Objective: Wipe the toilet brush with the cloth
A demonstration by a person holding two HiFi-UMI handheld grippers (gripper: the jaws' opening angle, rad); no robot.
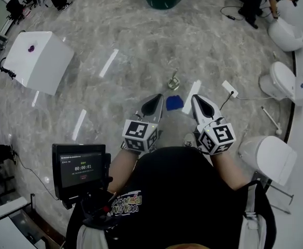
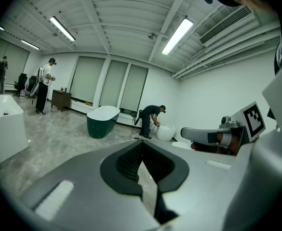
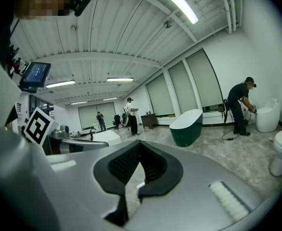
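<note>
Cloth (image 1: 174, 102) one, grippers (image 1: 152, 104) (image 1: 203, 106) two, both closed.

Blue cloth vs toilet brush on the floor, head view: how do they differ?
The cloth is blue and lies flat; the toilet brush is pale, metallic-looking and stands upright. The cloth shows between the left gripper and right gripper; the toilet brush lies beyond. Both rest on the grey floor, untouched.
</note>
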